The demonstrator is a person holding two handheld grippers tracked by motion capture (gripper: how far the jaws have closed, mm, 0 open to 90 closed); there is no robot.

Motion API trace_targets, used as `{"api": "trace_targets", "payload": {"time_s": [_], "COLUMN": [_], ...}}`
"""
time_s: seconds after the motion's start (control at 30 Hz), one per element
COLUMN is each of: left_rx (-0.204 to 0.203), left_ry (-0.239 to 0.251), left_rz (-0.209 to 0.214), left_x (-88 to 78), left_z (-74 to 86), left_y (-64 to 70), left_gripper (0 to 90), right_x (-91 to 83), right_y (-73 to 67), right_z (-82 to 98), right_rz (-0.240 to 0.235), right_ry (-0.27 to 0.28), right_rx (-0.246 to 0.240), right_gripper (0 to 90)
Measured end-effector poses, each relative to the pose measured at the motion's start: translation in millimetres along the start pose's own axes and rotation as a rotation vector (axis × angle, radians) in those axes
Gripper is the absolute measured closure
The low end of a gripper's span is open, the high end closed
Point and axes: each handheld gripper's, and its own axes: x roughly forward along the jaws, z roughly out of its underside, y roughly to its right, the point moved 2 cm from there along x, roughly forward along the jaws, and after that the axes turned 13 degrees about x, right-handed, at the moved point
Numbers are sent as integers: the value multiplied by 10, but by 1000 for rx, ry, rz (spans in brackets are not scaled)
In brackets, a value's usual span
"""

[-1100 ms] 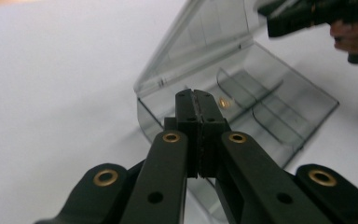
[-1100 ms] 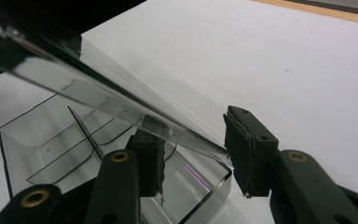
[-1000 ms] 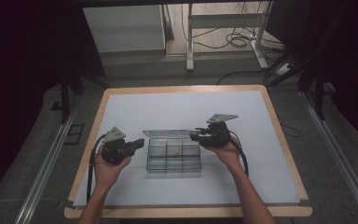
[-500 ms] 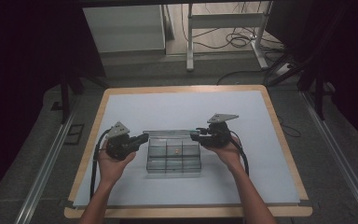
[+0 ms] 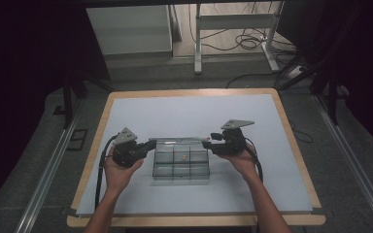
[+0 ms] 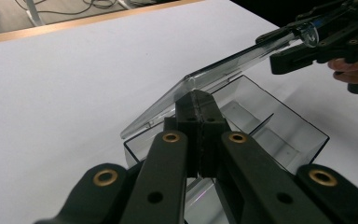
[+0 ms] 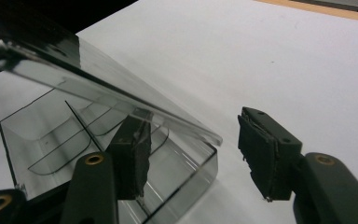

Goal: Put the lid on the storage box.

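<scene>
Looking down from the high view, the clear plastic box (image 5: 180,164) sits mid-table on the pale sheet (image 5: 175,114) between two forearms, its small contents too tiny to make out. In the left gripper view the left gripper (image 6: 199,105) has its jaws pressed together at the box's near rim under the raised lid (image 6: 223,65). In the right gripper view the right gripper (image 7: 193,151) has just been opening, its ribbed black pads spread, the lid's corner edge (image 7: 121,100) above one pad, contact unclear.

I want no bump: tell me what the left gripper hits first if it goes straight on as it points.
Most likely the clear box: the shut left gripper points at its near wall, under the raised lid. Whether they already touch is unclear.
</scene>
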Motion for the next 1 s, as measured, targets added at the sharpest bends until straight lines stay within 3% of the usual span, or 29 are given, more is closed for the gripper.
{"api": "trace_targets", "payload": {"time_s": [0.37, 1.0], "left_rx": [1, 3], "left_ry": [7, 11], "left_rz": [-6, -5], "left_x": [0, -54], "left_z": [26, 76], "left_y": [12, 76], "left_gripper": [900, 900], "right_x": [-276, -364], "right_y": [122, 324], "right_z": [42, 144], "right_rz": [48, 106], "right_ry": [25, 40], "right_rx": [13, 71], "right_gripper": [410, 403]}}
